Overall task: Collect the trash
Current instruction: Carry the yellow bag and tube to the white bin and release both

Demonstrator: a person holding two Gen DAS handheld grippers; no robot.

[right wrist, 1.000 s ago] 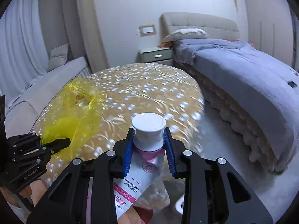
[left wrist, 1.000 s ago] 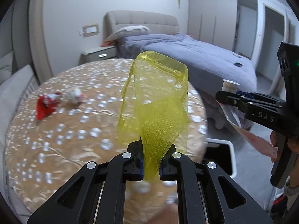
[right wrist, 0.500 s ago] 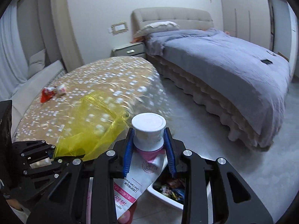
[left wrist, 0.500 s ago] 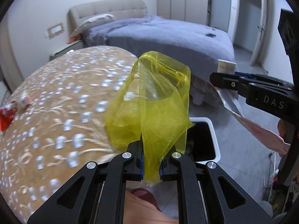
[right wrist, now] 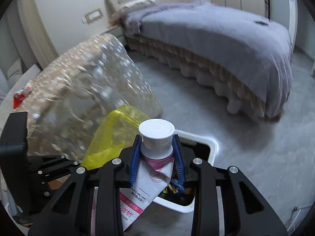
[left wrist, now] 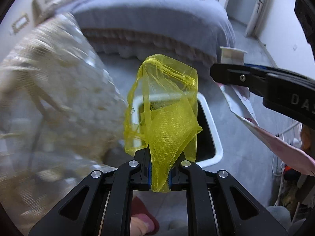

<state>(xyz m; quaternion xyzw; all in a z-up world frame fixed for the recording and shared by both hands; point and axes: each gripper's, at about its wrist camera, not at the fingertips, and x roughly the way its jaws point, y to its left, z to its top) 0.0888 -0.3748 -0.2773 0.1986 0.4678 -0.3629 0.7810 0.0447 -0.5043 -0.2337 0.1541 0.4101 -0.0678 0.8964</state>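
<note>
My left gripper (left wrist: 159, 169) is shut on a yellow mesh bag (left wrist: 167, 106) and holds it above a white-rimmed trash bin (left wrist: 215, 137) on the floor. My right gripper (right wrist: 157, 157) is shut on a white and pink toothpaste tube (right wrist: 155, 169), gripped just below its white cap, over the same bin (right wrist: 212, 143). The right gripper also shows at the right of the left wrist view (left wrist: 256, 78) with the tube (left wrist: 275, 137) hanging from it. The yellow bag shows in the right wrist view (right wrist: 114, 135). A red wrapper (right wrist: 18, 97) lies on the round table.
The round table with a gold patterned cloth (right wrist: 78, 90) stands to the left of the bin. A bed with a grey cover (right wrist: 216, 39) is behind. Grey floor (right wrist: 256, 147) lies around the bin. The bin holds some colourful trash (right wrist: 173, 188).
Both grippers have swung away from the table to the right and down, so the bag and the tube now hang over the trash bin. Both grips are unchanged.
</note>
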